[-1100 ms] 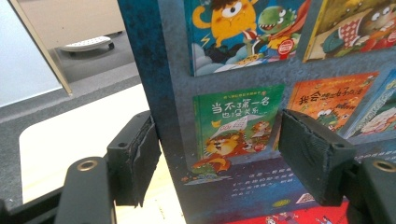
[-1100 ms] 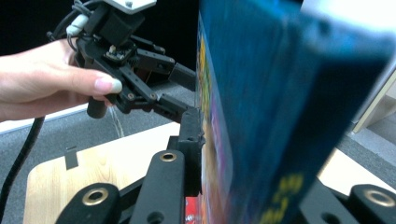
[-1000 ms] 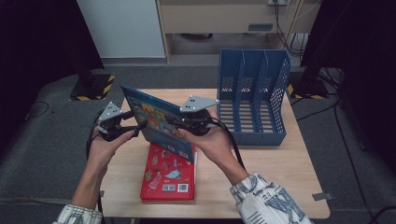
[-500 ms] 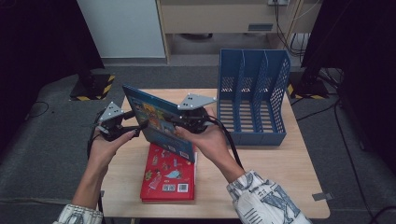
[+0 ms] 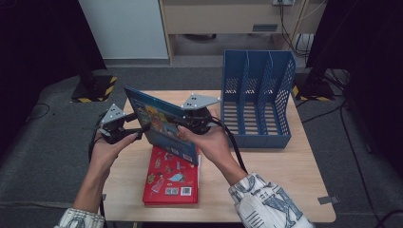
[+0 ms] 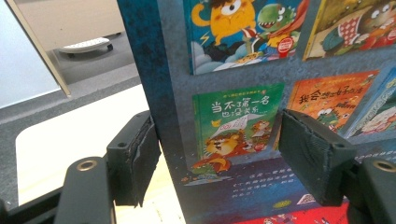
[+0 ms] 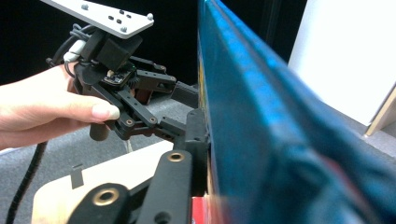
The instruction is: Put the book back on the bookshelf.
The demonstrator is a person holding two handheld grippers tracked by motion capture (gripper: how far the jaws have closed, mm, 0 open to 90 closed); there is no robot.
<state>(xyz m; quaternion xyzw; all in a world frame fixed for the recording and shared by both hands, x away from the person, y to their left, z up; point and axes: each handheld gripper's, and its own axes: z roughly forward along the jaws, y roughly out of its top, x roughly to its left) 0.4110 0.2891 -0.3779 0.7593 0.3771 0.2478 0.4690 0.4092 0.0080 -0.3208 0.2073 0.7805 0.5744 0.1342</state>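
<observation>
A blue picture book [image 5: 161, 126] stands upright on edge above the table, held between my two hands. My right gripper [image 5: 184, 127] is shut on its right side. The right gripper view shows the book [image 7: 261, 116] edge-on, with my right gripper [image 7: 210, 140] having one jaw flat against the cover. Its jaws have just been closing further on the book. My left gripper [image 5: 139, 132] is at the book's left edge. In the left gripper view the left gripper [image 6: 224, 158] has its jaws apart, with the cover [image 6: 243, 116] facing them just beyond. A red book [image 5: 171, 178] lies flat below.
A blue file rack [image 5: 256, 99] with several slots stands at the back right of the wooden table [image 5: 285, 175]. A white cabinet and a wooden shelf stand behind the table. Black cables trail from both grippers.
</observation>
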